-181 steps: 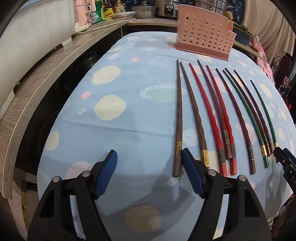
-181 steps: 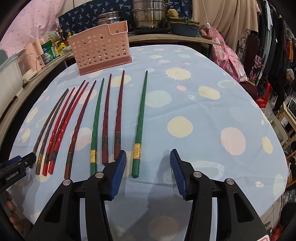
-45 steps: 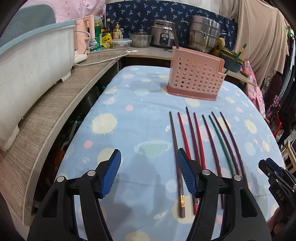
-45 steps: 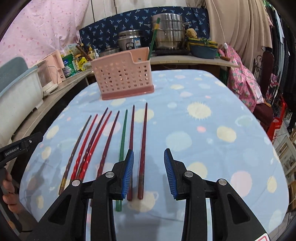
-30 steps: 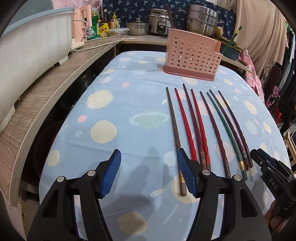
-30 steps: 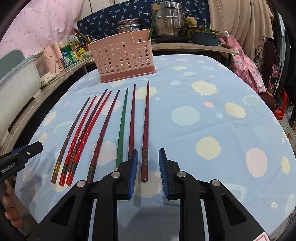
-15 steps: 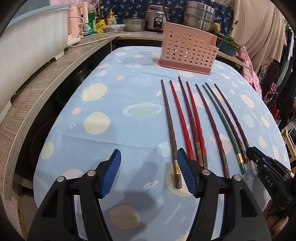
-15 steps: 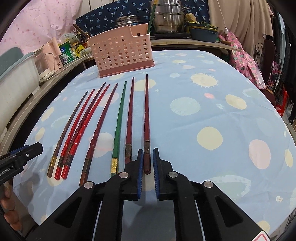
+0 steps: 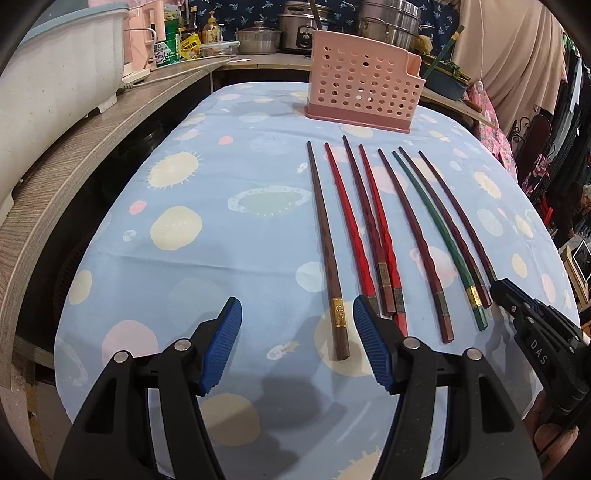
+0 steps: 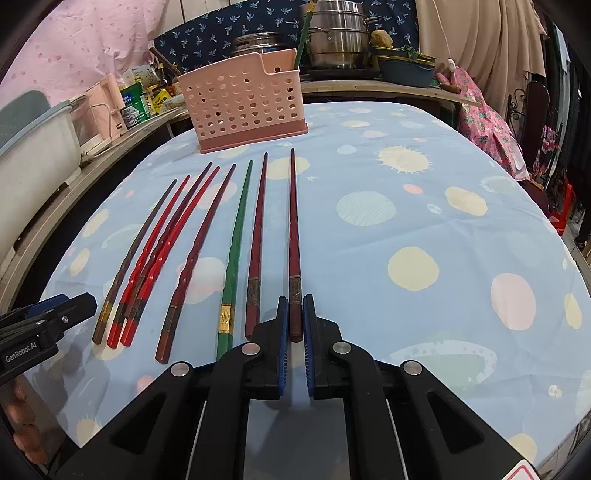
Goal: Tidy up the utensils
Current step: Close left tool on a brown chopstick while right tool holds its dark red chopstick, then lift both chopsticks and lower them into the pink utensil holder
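right claw [image 10: 294, 325]: clamps dark-red chopstick [image 10: 293, 229] | left claw [image 9: 297, 332]: wide, brown chopstick [image 9: 325, 251] between | basket [image 10: 243, 110] beyond

A lived-in home kitchen is being shown. Stacked steel steamer pots [image 10: 338, 35] and a lidded cooking pot [image 9: 258, 37] are being kept on a wooden counter [image 9: 92, 136] that is running along the back and the left. Bottles and food packets [image 9: 184, 37] are being stored there too, beside a pale plastic tub [image 9: 55, 74]. A table [image 10: 424, 221] is being covered with a light blue cloth printed with pastel circles, and a pink perforated utensil holder [image 10: 243, 107] is being stood on it. The wall is being draped with patterned blue fabric [image 10: 221, 26] and pink fabric [image 10: 74, 44], and clothes [image 10: 554, 140] are being hung at the right.
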